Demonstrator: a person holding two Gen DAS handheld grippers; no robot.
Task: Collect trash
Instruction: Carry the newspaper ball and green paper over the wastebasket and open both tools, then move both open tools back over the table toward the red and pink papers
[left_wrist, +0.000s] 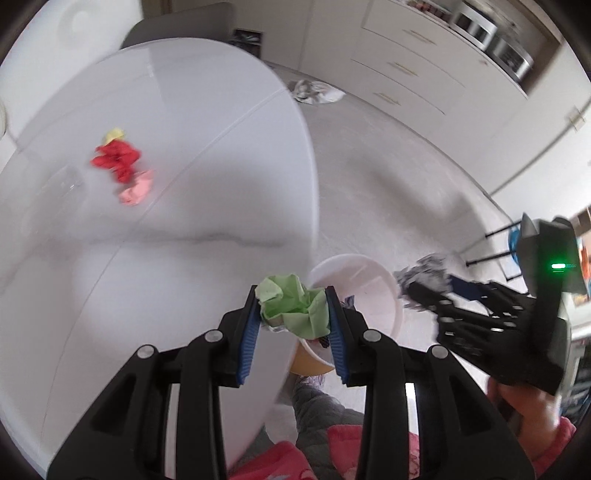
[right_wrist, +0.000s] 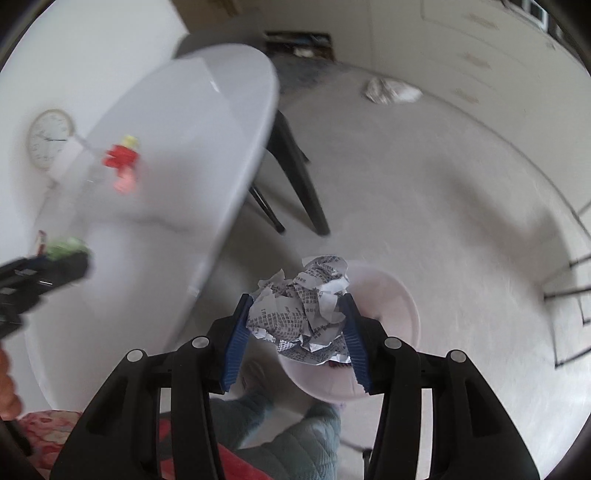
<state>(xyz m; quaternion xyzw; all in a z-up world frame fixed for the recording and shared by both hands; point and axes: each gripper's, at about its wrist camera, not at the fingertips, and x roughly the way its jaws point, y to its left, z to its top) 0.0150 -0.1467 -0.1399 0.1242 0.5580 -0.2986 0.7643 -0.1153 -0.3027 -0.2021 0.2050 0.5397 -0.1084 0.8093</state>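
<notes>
left wrist view: left hand-held gripper (left_wrist: 293, 314) clamped on a green paper wad (left_wrist: 295, 308), at the tabletop (left_wrist: 166, 221) edge beside the white bin (left_wrist: 373, 288). red, yellow and pink wads (left_wrist: 122, 166) lie on the tabletop.

right wrist view: right hand-held gripper (right_wrist: 297, 325) clamped on crumpled newsprint (right_wrist: 306, 314), above the bin. another newsprint wad (right_wrist: 391, 90) lies on the floor.

A white oval table (left_wrist: 155, 229) fills the nine o'clock side above a pale floor (right_wrist: 424, 206), with dark chair legs (right_wrist: 295, 177) under its edge, cream drawers (left_wrist: 413, 70) at one o'clock and a wall clock (right_wrist: 50, 138) at nine.
</notes>
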